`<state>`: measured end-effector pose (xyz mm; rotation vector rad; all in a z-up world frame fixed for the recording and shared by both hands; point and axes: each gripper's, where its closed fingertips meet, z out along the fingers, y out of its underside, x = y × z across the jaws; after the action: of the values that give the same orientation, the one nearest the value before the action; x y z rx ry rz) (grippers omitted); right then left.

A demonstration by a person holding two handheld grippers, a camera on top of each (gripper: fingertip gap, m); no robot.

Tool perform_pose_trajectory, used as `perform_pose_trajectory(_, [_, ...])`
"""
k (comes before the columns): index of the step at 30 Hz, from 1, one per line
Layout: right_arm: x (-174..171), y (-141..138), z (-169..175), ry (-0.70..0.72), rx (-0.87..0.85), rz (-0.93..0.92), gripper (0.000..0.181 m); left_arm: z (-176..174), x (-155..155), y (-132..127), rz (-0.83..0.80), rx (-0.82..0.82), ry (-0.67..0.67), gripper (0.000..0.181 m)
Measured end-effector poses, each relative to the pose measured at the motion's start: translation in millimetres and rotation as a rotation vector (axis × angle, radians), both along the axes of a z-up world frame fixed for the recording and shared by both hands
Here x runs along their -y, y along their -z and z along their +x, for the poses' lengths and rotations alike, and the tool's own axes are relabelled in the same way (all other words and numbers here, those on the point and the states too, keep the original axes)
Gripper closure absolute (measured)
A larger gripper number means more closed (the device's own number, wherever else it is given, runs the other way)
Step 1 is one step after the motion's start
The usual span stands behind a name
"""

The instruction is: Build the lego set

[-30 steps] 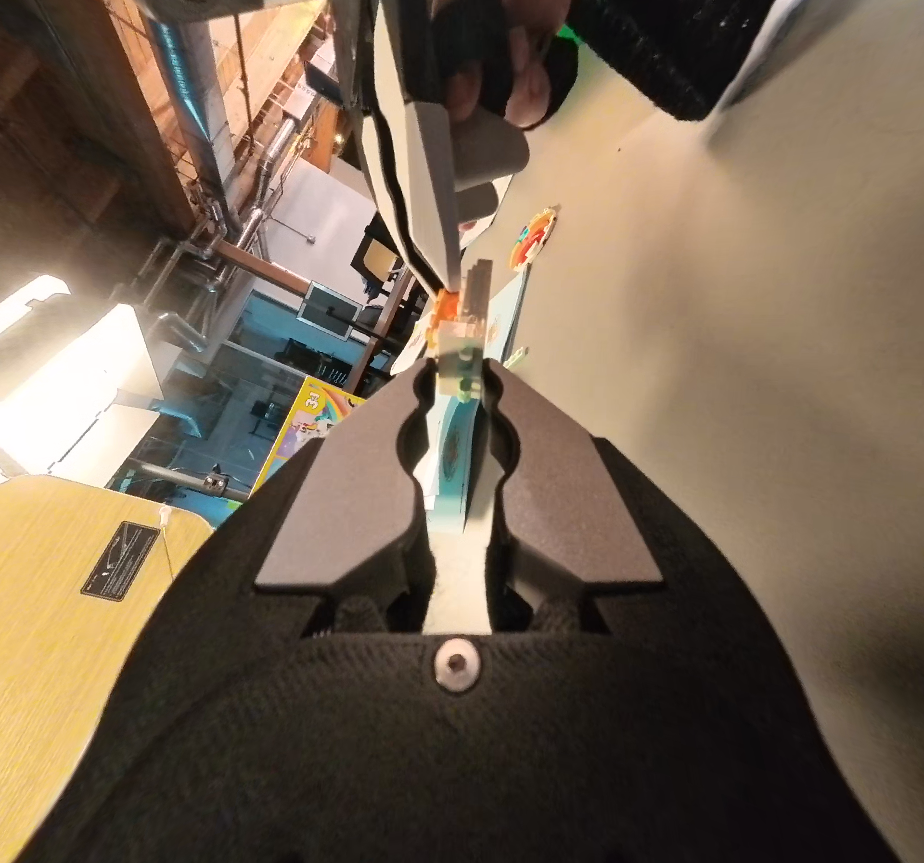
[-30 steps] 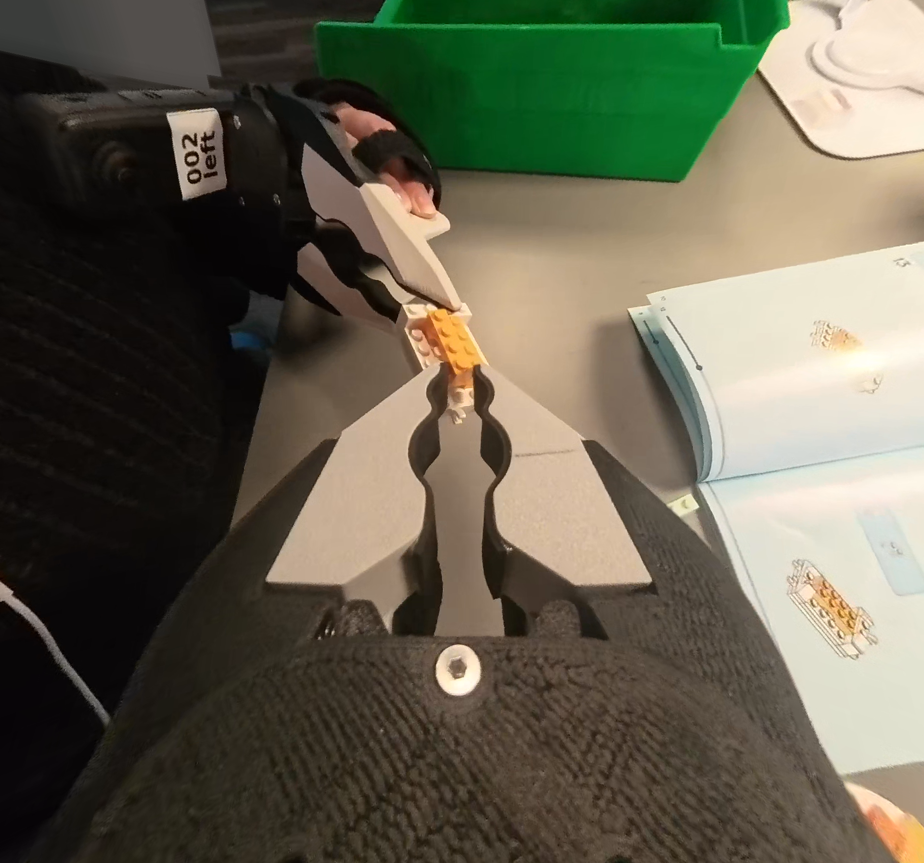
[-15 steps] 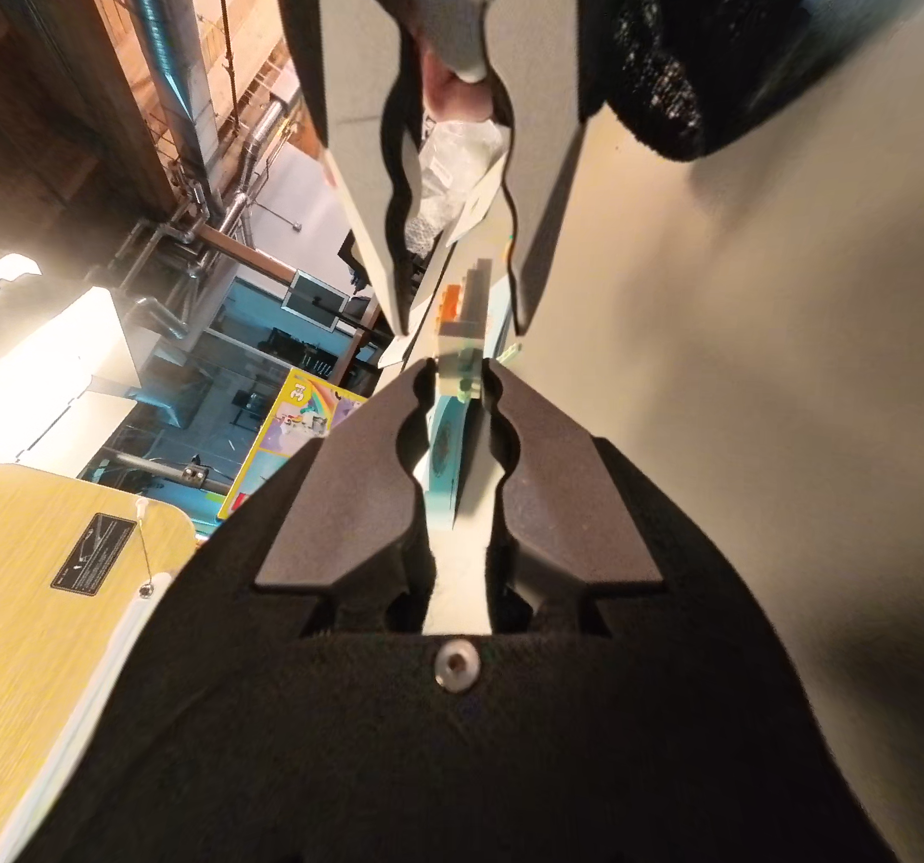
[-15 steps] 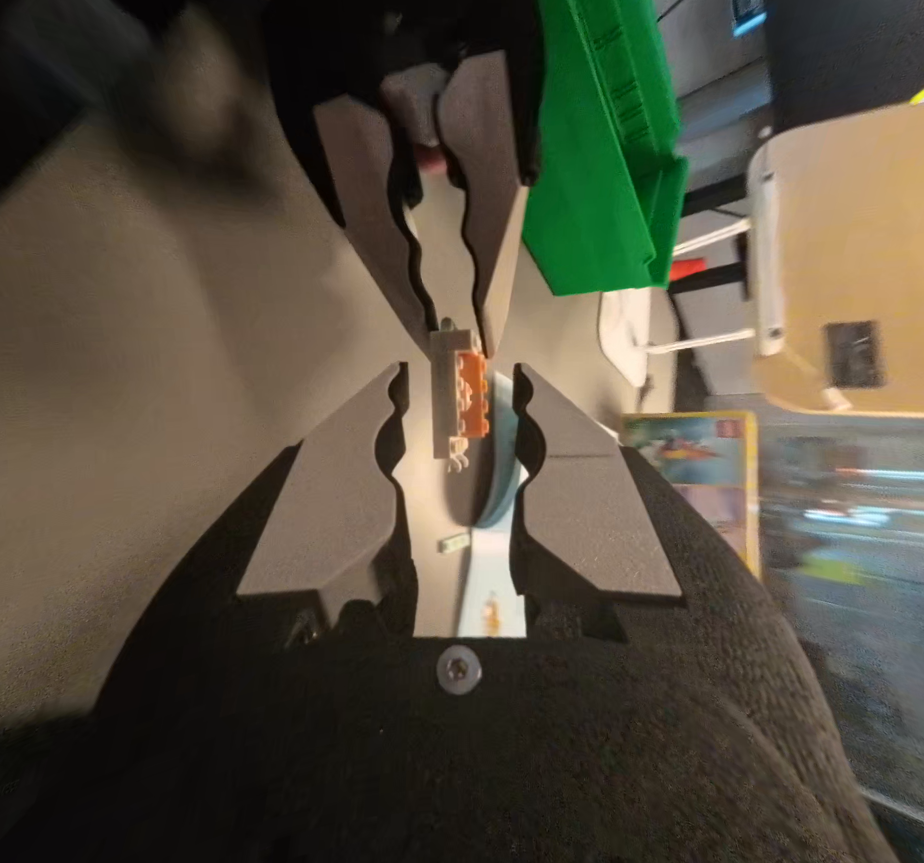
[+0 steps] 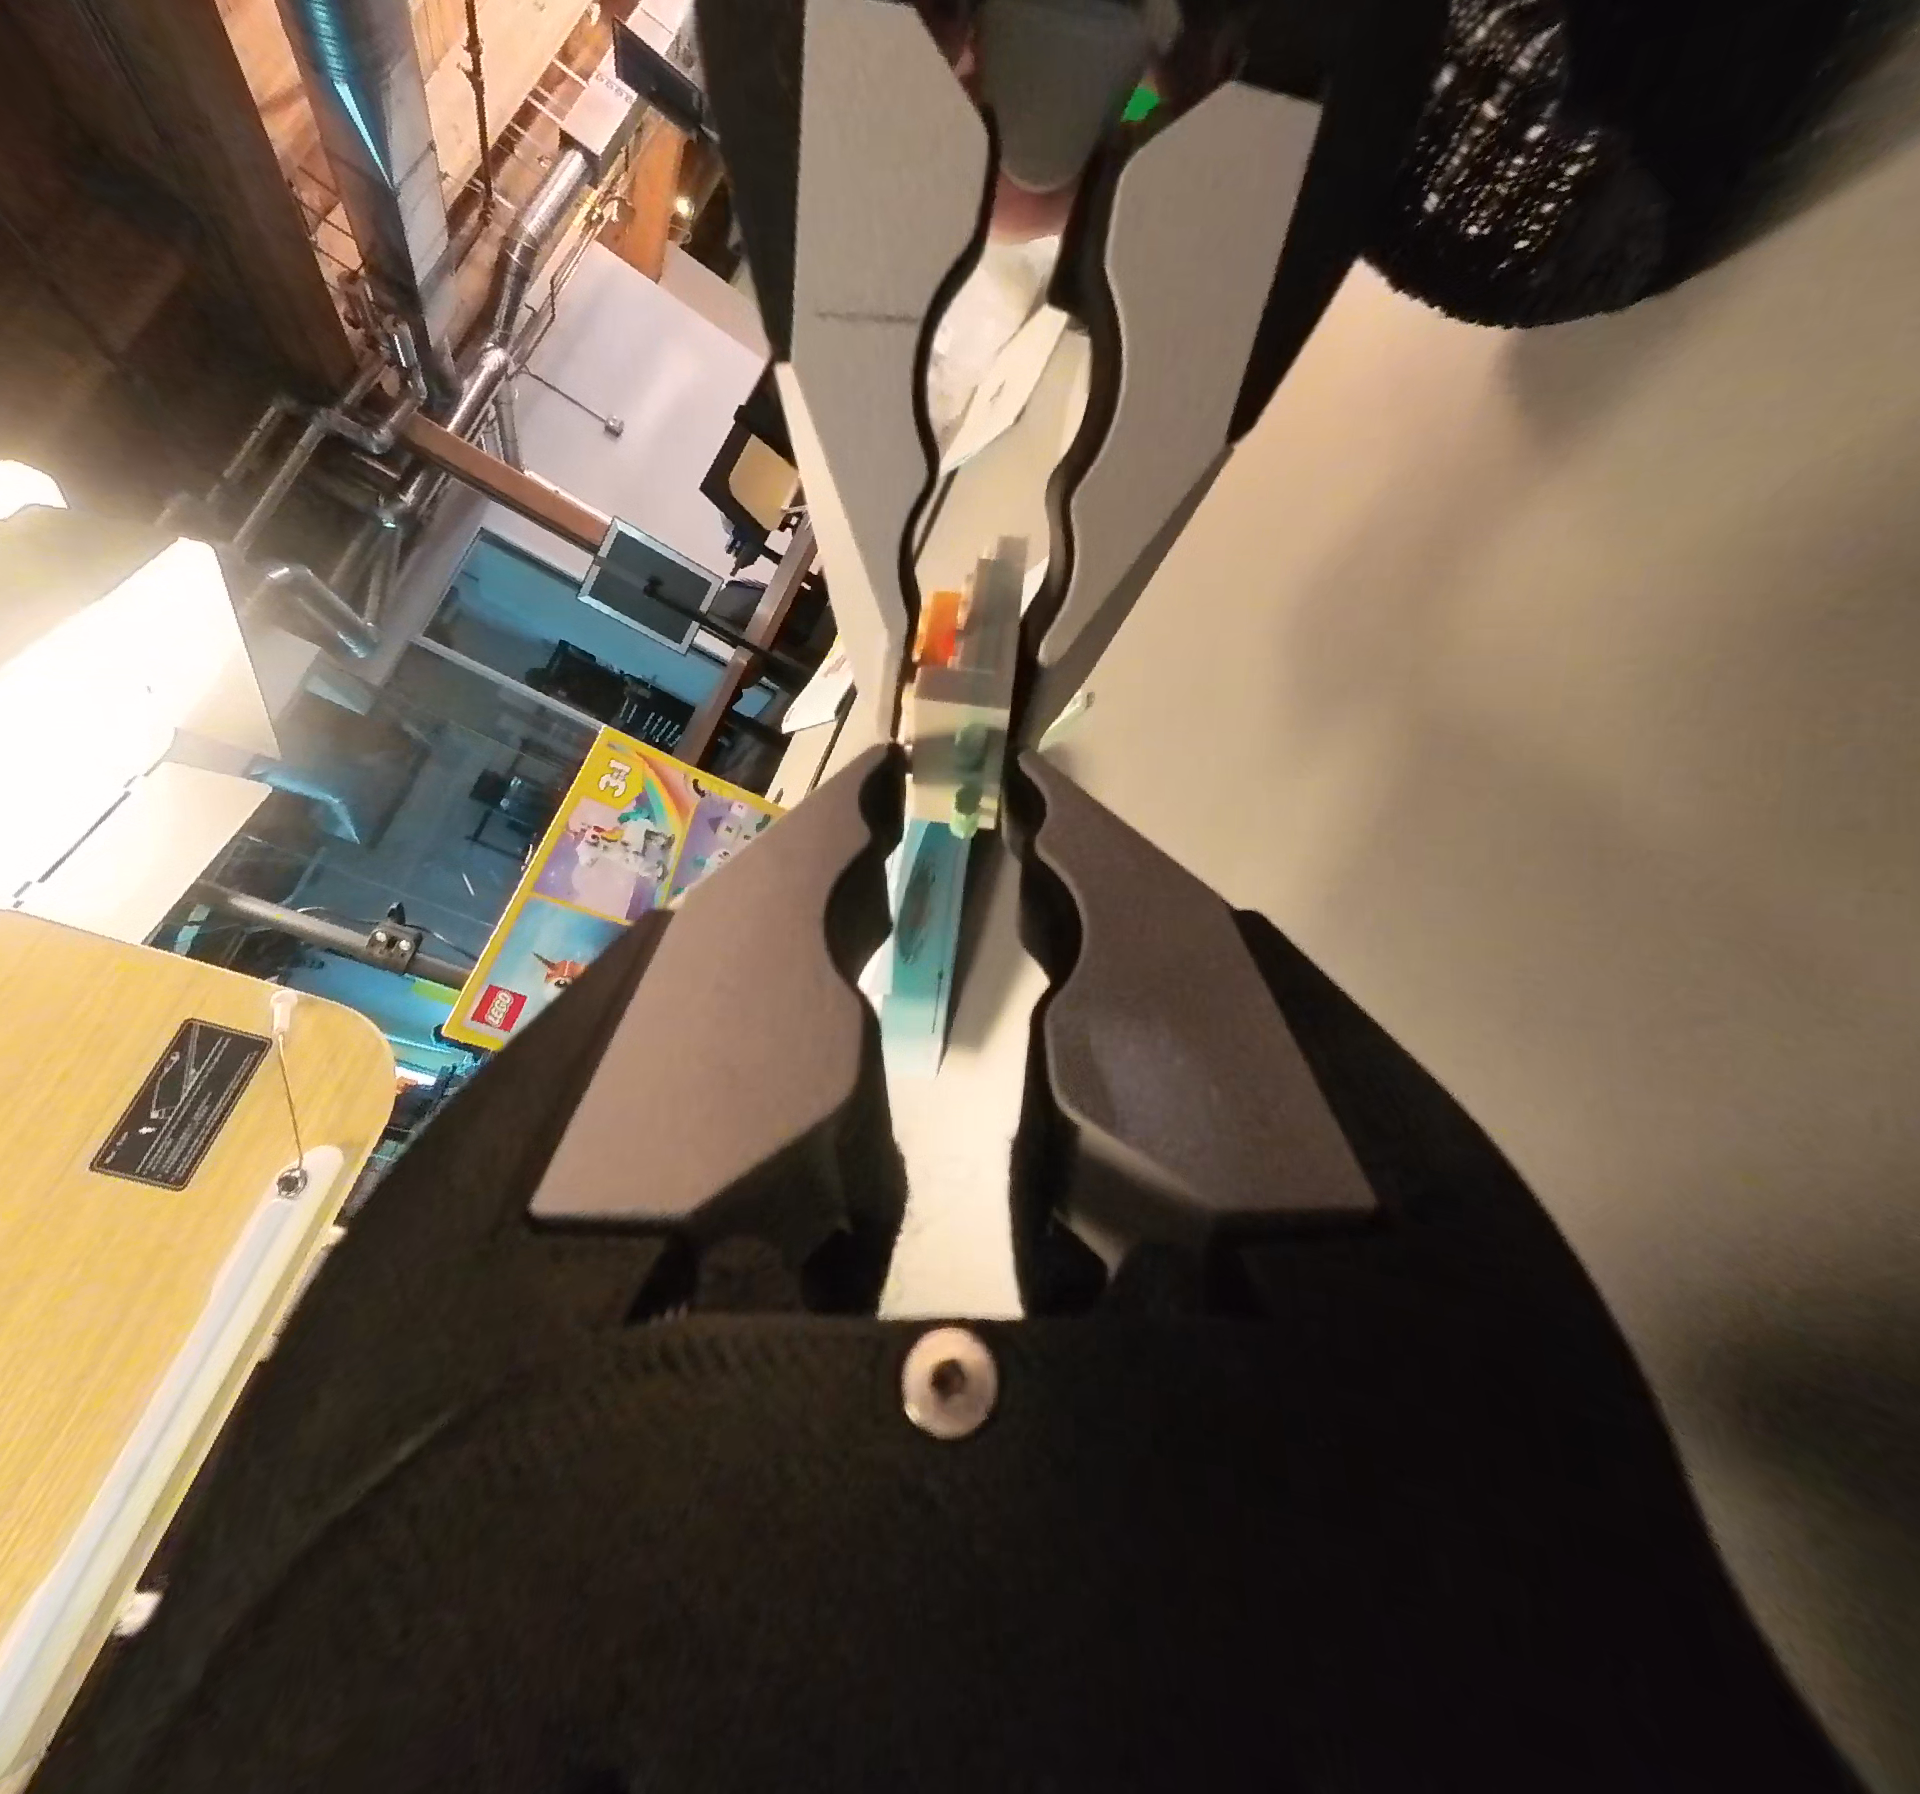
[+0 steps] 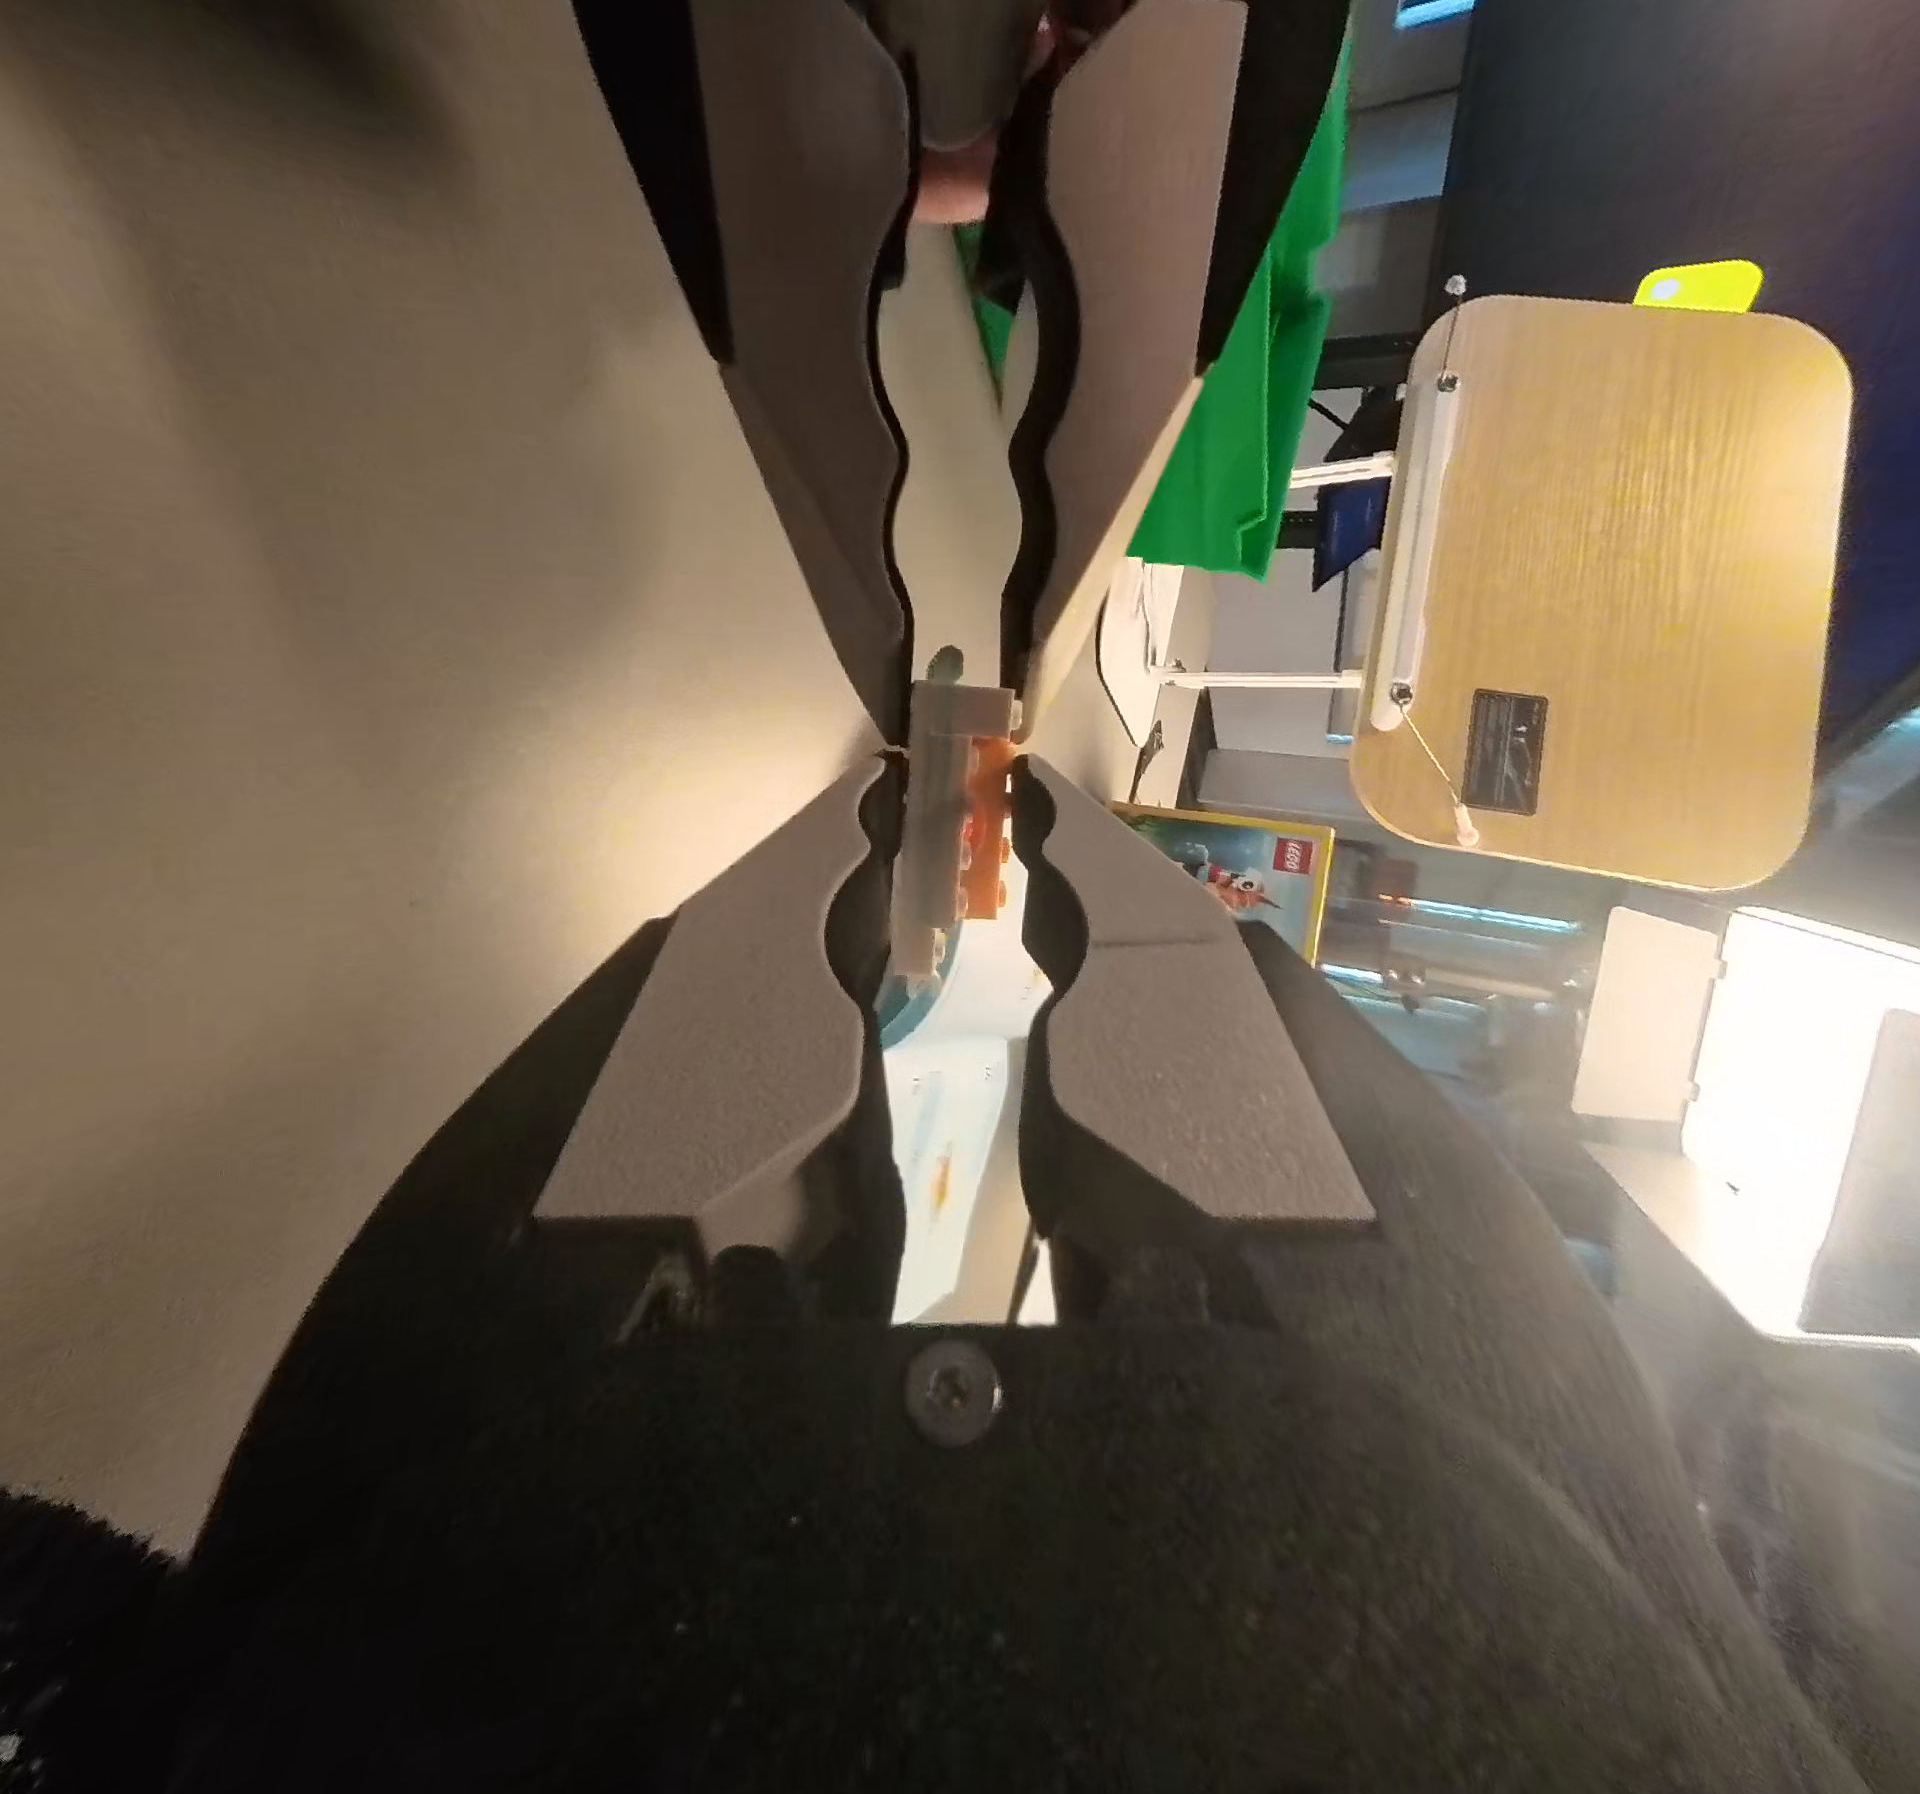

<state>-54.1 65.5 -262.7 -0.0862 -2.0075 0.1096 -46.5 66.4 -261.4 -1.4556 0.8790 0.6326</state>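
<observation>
Left wrist view, listed left to right. Wood-grain board (image 5: 156,1173) with a black label, lower left, off the bench. Yellow toy box (image 5: 613,903), tilted, in the background. Left hand-held gripper (image 5: 951,768), dark fingers, closed on the near end of the lego assembly (image 5: 961,695): grey plates, an orange brick on its left side, a pale green piece at the near end. Right hand-held gripper (image 5: 961,643), pale grey fingers, reaching in from the top edge tip-to-tip with the left one, its tips against both sides of the far end of the assembly. Light blue instruction booklet (image 5: 925,923), seen through the finger gap, lying on the bench (image 5: 1507,809), which fills the right side as a beige surface.

Right wrist view, listed left to right. Bench (image 6: 364,601), beige, at left. Right hand-held gripper (image 6: 956,757), clamped on the lego assembly (image 6: 951,830), orange brick facing right. Left hand-held gripper (image 6: 956,695), entering from the top, pinching the opposite end. Assembly held in the air between the two. Green bin (image 6: 1236,414), right of centre. Toy box (image 6: 1236,861) below it. Wood-grain board (image 6: 1600,601), far right.
</observation>
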Motion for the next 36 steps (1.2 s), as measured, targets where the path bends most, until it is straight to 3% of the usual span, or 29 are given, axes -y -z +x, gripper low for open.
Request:
perform_pose_trajectory(7, [-2,7,2,0.0,0.007,0.093,0.163,1,-2,8,-0.035,-0.035,-0.005,0.164])
perform_pose_trajectory(12, [-2,0,2,-0.004,-0.017,-0.04,0.163,0,-2,2,-0.024,0.04,0.004,0.164])
perform_pose_trajectory(14, [-9,-1,2,0.032,-0.014,-0.043,0.141,-2,-2,2,-0.024,0.032,-0.004,0.164])
perform_pose_trajectory(16, [-18,1,4,0.061,0.003,-0.024,0.137,-1,-1,2,-0.026,0.041,0.002,0.164])
perform_pose_trajectory(19, [-21,5,6,0.062,0.017,0.012,0.154,-1,-2,1,-0.023,0.04,0.001,0.164])
perform_pose_trajectory(23, [-22,3,3,0.072,-0.016,0.044,0.162,-3,-2,1,-0.015,0.026,-0.012,0.164])
perform_pose_trajectory(30, [-24,8,5,0.079,0.008,0.091,0.163,-2,-3,9,-0.043,-0.024,-0.024,0.164])
perform_pose_trajectory(34, [-25,10,2,0.091,0.039,-0.031,0.163,-3,-4,8,-0.053,0.027,-0.018,0.164])
perform_pose_trajectory(35, [-25,11,2,0.095,0.048,-0.043,0.161,-3,-4,9,-0.063,0.04,-0.014,0.164])
perform_pose_trajectory(36, [-27,13,1,0.105,0.062,-0.046,0.147,-3,-4,9,-0.067,0.041,-0.015,0.164])
